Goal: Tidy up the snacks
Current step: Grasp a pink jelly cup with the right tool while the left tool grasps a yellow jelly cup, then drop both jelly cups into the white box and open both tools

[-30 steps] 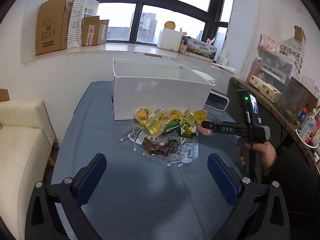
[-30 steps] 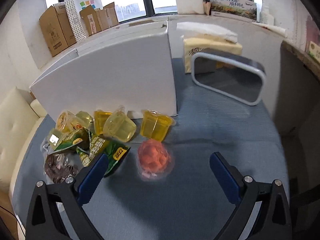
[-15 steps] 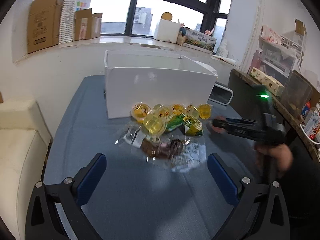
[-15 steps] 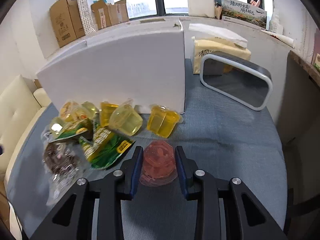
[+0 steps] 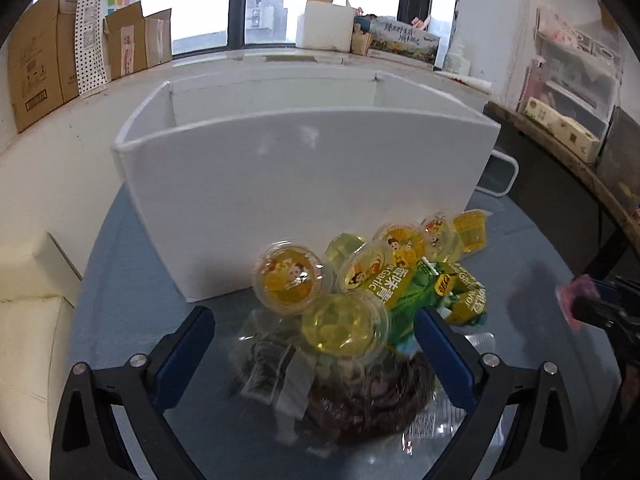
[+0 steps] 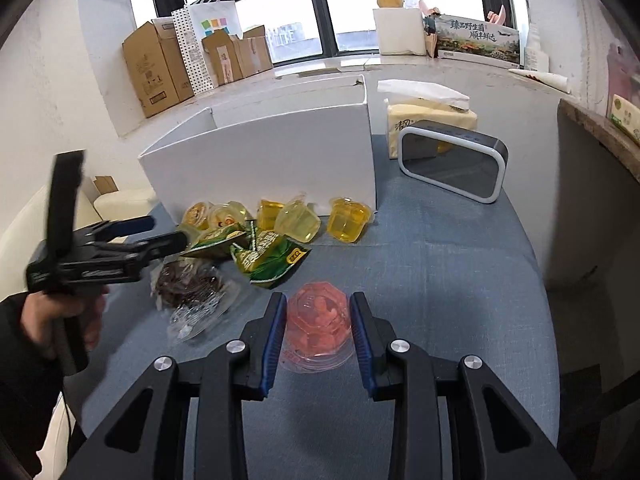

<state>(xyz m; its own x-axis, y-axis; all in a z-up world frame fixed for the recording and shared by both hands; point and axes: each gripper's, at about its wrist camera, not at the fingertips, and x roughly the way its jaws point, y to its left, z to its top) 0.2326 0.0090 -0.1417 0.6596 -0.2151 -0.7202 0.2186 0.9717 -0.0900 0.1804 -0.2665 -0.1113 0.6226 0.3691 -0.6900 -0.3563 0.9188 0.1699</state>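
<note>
My right gripper (image 6: 319,326) is shut on a pink jelly cup (image 6: 319,317) and holds it above the blue tablecloth; the cup also shows at the right edge of the left wrist view (image 5: 576,296). My left gripper (image 5: 316,340) is open, its fingers on either side of a yellow jelly cup (image 5: 343,329) on top of the snack pile. The pile holds several yellow jelly cups (image 6: 347,220), green packets (image 6: 272,256) and a dark snack bag (image 6: 188,280). The open white box (image 5: 300,168) stands just behind the pile.
A mirror-faced clock (image 6: 452,160) and a tissue pack (image 6: 428,114) stand right of the box. Cardboard boxes (image 6: 160,68) line the windowsill. A cream sofa (image 5: 28,320) is at the left, a dark counter (image 5: 580,168) at the right.
My right gripper closed on the pink jelly cup and lifted it back from the pile. My left gripper moved forward and down until its open fingers straddle the top yellow jelly cup.
</note>
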